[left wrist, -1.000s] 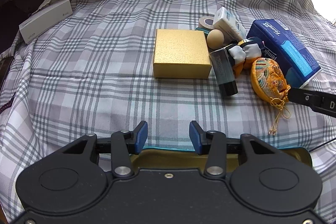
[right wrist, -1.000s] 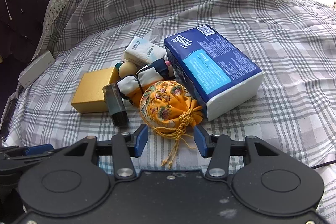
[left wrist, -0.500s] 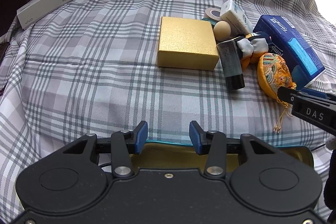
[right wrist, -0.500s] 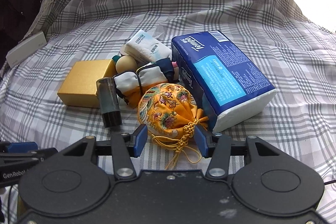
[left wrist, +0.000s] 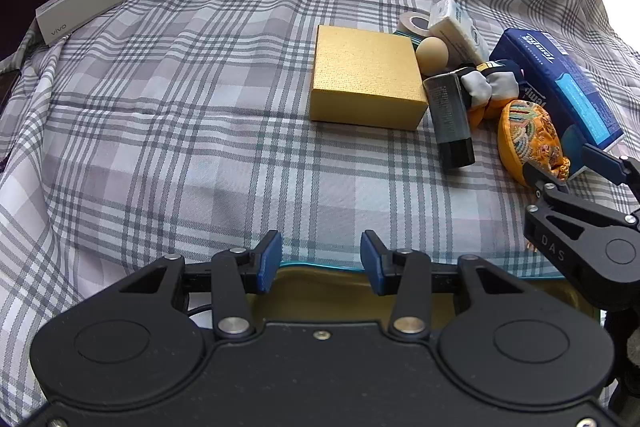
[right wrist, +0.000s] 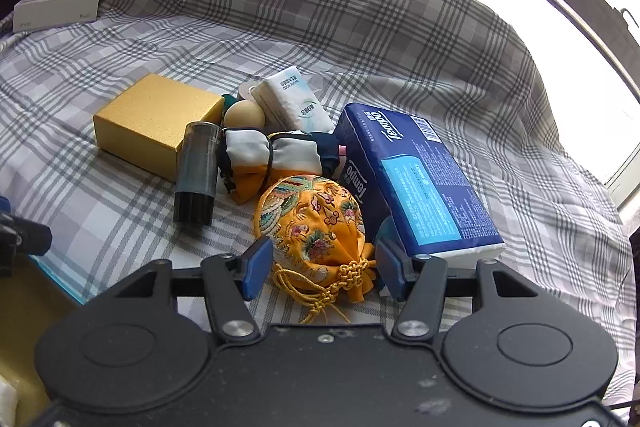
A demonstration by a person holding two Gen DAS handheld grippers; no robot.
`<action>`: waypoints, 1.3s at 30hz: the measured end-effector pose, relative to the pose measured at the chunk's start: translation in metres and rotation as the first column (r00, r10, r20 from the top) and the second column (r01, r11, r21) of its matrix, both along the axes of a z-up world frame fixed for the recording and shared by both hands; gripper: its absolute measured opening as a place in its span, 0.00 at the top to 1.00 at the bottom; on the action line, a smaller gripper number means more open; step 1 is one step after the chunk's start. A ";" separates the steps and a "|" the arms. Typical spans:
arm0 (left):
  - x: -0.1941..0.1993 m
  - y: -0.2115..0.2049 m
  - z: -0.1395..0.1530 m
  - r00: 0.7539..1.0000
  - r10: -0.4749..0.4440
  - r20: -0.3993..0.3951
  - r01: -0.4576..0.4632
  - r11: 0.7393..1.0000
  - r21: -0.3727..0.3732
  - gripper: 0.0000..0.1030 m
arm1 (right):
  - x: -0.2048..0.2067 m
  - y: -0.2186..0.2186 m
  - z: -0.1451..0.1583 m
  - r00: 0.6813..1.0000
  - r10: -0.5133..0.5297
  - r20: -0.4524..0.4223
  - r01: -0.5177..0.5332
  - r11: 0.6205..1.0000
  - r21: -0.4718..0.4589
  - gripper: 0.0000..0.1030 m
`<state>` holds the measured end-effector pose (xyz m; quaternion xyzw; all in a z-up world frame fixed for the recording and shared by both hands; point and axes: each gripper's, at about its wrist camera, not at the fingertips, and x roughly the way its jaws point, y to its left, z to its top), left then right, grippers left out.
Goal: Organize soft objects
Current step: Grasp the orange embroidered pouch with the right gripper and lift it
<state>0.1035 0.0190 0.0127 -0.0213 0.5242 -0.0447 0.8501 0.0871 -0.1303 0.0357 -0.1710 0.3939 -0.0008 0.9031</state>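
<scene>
Your whole workspace is that grey-and-white plaid bedspread (left wrist: 168, 131), and the clutter sits bunched in one spot on it.

Biggest change: your right gripper (right wrist: 322, 269) has come down and in on the pile, rolled a fair bit, and its jaws have just been opening. They now stand apart on either side of the knotted neck of the yellow embroidered drawstring pouch (right wrist: 312, 223), but the pads aren't pressing on it, so nothing's grabbed yet. To me that reads as lining up the first soft pick. The pouch lies on the bedspread, right against the big blue plastic-wrapped tissue pack (right wrist: 420, 183), with the rolled white-and-navy fabric bundle (right wrist: 272, 151) just behind it.

Your left gripper (left wrist: 320, 261) hasn't really gone anywhere. It hovers partly open, empty, over the teal rim of the gold-coloured tray (left wrist: 320, 265), which is probably where the soft stuff goes.

What's in the way: the right pad sits tight by that tissue pack, so closing could snag it. The dark translucent cylindrical bottle (right wrist: 198, 171) lies to the pouch's left, the gold textured cardboard box (right wrist: 156, 119) beyond it. The small white tissue packet (right wrist: 296, 103) and beige egg-shaped ball (right wrist: 244, 115) sit further back. The pouch's loose tassel cord (right wrist: 316, 303) trails under your gripper, so watch that.
</scene>
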 end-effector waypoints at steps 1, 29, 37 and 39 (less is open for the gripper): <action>0.000 0.000 0.000 1.000 0.000 0.000 0.000 1.000 -0.001 0.57 | 0.000 0.001 -0.001 1.000 0.008 -0.003 -0.008 1.000 -0.010 0.47; 0.006 -0.013 0.012 1.000 -0.002 -0.015 0.002 1.000 0.018 0.57 | 0.023 -0.037 0.003 0.994 0.012 -0.106 0.016 0.964 0.267 0.58; 0.021 -0.034 0.022 1.000 -0.015 -0.026 0.015 1.000 -0.001 0.57 | 0.019 -0.074 0.036 0.998 -0.011 -0.067 0.044 0.853 0.520 0.58; 0.026 -0.040 0.025 1.000 -0.016 -0.024 0.015 1.000 -0.007 0.57 | 0.020 -0.081 0.045 0.999 -0.022 -0.040 0.040 0.838 0.545 0.58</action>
